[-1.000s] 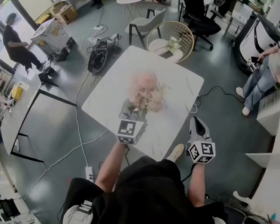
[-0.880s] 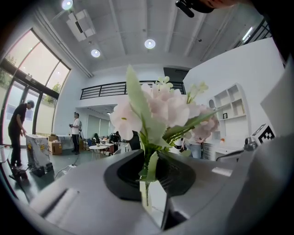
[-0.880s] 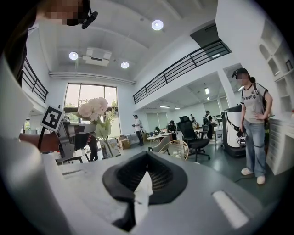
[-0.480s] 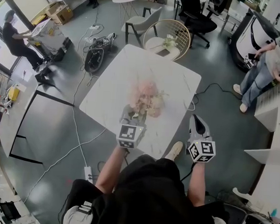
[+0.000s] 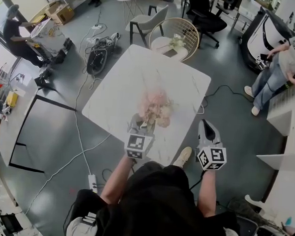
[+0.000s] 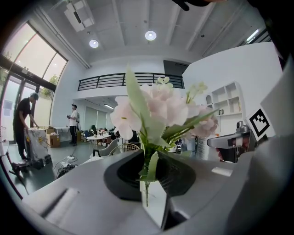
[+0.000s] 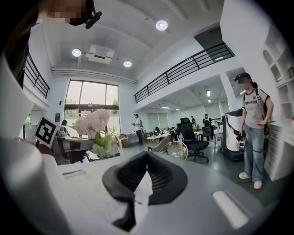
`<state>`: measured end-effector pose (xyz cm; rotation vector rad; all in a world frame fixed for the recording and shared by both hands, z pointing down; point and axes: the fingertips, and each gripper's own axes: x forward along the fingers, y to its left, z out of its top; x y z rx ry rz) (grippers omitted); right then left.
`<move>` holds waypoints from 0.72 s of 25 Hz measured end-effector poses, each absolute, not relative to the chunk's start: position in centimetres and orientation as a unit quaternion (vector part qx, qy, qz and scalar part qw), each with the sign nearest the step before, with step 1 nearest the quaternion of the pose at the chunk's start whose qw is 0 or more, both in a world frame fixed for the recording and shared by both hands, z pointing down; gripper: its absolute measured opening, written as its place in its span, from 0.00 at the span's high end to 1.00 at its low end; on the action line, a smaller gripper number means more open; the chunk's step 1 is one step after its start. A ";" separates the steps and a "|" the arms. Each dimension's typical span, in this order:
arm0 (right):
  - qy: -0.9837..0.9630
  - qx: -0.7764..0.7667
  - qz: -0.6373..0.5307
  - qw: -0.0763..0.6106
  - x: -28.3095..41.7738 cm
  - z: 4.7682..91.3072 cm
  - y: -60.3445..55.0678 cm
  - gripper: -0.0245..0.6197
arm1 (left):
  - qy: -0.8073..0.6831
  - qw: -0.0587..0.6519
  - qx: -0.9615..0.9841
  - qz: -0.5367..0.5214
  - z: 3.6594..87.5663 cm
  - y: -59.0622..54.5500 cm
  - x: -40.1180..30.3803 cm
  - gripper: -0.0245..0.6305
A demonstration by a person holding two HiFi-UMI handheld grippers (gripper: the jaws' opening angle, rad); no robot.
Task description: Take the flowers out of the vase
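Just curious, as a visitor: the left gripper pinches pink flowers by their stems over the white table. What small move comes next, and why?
Probably ease the flowers down onto the white table to lay them there: the left gripper is shut on their stems, which hang bare below its jaws.

Left gripper (image 5: 138,125): mine, held forward, near level; jaws nearly together, pinching the flower stems (image 6: 147,179). Right gripper (image 5: 206,127): mine, out to my right, near level; jaws closed, nothing between.
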<state>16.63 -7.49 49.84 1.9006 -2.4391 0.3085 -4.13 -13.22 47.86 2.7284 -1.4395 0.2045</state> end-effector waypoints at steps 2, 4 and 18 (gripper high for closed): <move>-0.785 0.611 0.099 0.020 16.6 49.9 -7.5 0.95 | -0.464 0.030 0.883 0.070 48.4 -13.2 -4.0 0.87; -0.786 0.610 0.099 0.023 16.5 50.0 -7.6 0.96 | -0.462 0.034 0.883 0.074 48.9 -13.1 -3.8 0.87; -0.789 0.606 0.099 0.033 16.2 50.4 -7.7 0.95 | -0.441 0.047 0.891 0.101 52.1 -11.9 -2.6 0.87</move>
